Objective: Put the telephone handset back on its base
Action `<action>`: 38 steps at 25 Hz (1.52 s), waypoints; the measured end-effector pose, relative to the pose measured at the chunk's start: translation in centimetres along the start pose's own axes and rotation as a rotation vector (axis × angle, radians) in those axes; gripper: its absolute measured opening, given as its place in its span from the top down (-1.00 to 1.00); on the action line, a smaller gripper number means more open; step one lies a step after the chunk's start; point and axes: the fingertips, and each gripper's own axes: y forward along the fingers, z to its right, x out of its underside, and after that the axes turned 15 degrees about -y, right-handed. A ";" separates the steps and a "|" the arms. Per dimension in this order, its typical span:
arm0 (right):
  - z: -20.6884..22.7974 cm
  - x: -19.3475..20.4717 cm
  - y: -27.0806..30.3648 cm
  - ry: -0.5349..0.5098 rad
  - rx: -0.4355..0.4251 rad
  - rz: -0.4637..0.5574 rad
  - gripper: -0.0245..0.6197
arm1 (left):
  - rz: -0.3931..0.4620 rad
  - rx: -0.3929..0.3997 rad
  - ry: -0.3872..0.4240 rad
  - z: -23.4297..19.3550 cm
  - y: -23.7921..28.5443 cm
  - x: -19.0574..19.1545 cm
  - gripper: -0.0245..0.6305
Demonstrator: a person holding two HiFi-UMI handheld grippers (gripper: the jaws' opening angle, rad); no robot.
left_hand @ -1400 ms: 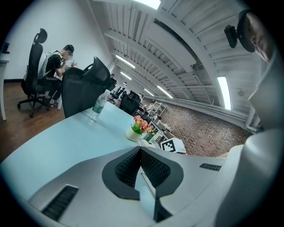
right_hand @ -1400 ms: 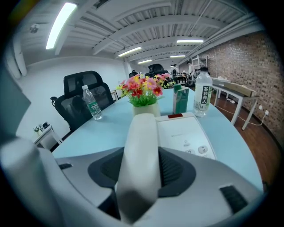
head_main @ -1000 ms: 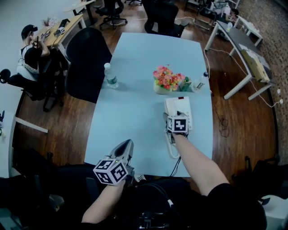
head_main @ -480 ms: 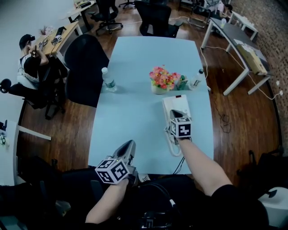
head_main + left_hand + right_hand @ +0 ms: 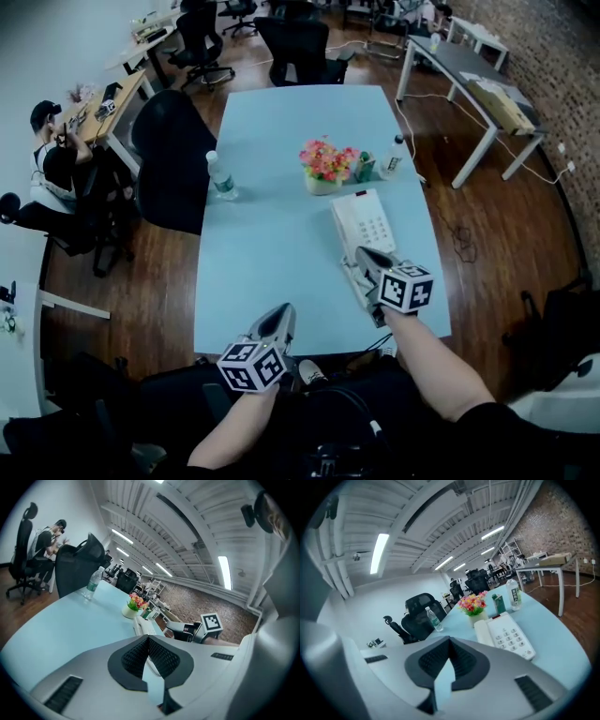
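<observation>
Two tools are in view, both with jaws closed together and nothing between them; the right tool (image 5: 364,255) hangs just near of the telephone base (image 5: 367,225), tips pointing at its near edge, and the left tool (image 5: 279,319) sits over the near edge of the light blue table (image 5: 272,244), well apart from the phone; in the right gripper view we see the handset (image 5: 484,631) lying in place along the left side of the base, beside the keypad; beyond the phone stand a flower pot (image 5: 324,167), a green carton (image 5: 366,167) and a bottle (image 5: 397,157); a water bottle (image 5: 218,176) stands at the far left edge, next to a black chair (image 5: 173,155).
</observation>
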 end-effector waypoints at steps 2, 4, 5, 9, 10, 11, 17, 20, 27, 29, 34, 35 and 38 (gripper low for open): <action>-1.0 0.1 -2.5 -0.009 -0.009 0.020 0.89 | -0.030 0.008 0.066 0.7 0.0 0.9 0.93; -1.9 0.1 -4.9 0.007 -0.028 0.041 0.89 | -0.041 0.029 0.082 1.6 0.1 1.4 0.93; -2.3 0.2 -6.1 0.015 -0.041 0.048 0.90 | -0.043 0.041 0.077 2.2 0.1 1.7 0.93; -3.4 0.9 -11.0 -0.030 -0.077 0.056 0.90 | -0.049 0.064 0.079 4.8 -0.3 3.8 0.93; -3.5 1.3 -12.2 -0.063 -0.084 0.050 0.89 | -0.051 0.063 0.085 5.4 -0.5 4.5 0.93; -3.7 1.8 -13.2 -0.097 -0.095 0.043 0.89 | -0.051 0.059 0.091 5.9 -0.7 5.2 0.93; -3.9 3.9 -19.3 -0.112 -0.211 0.036 0.89 | -0.013 0.017 0.072 8.9 -1.4 9.6 0.93; -3.0 5.2 -22.3 -0.084 -0.251 0.033 0.90 | 0.014 0.008 0.063 11.0 -1.7 12.0 0.93; -0.1 8.5 -28.8 -0.021 -0.270 0.023 0.90 | 0.020 -0.027 0.042 14.6 -2.2 19.1 0.93; 0.1 8.9 -30.2 -0.032 -0.271 0.022 0.90 | 0.016 -0.032 0.041 15.3 -2.1 20.8 0.93; 0.3 10.0 -32.4 -0.055 -0.302 0.025 0.89 | 0.034 -0.050 0.042 16.7 -2.5 23.1 0.93; 0.3 10.1 -32.8 -0.067 -0.305 0.029 0.90 | 0.035 -0.054 0.046 16.9 -2.5 23.5 0.93; 0.7 10.9 -33.5 -0.058 -0.317 0.048 0.90 | 0.035 -0.065 0.061 17.6 -2.6 24.1 0.93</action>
